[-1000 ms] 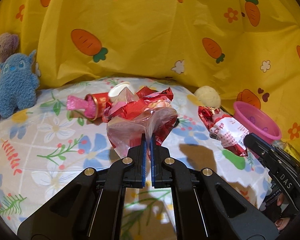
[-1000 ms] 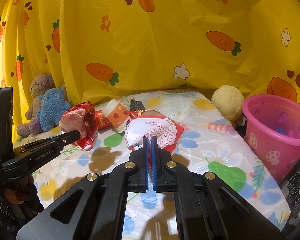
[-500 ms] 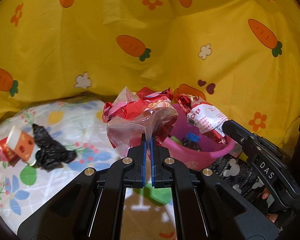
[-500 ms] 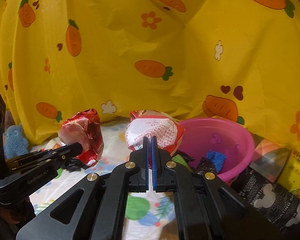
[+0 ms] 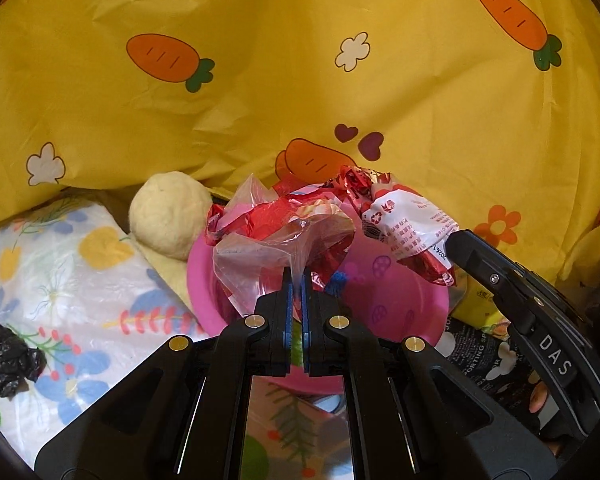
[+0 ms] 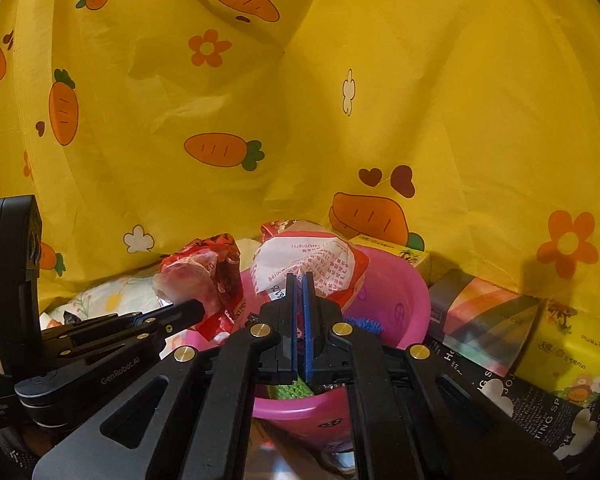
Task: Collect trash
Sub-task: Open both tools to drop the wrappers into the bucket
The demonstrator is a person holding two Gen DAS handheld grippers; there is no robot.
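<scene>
- The left gripper points downward over the pink basin, jaws clenched on a clear plastic bag of red wrappers hanging above the basin.
- The right gripper is beside it, clamped on a red-and-white wrapper above the same basin.
- Inside the basin lie a blue scrap and something green.

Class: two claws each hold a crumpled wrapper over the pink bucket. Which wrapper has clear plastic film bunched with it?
The left claw's wrapper: red foil bunched in clear film. The right claw's wrapper is white with printed text and red edges, with no film.
</scene>
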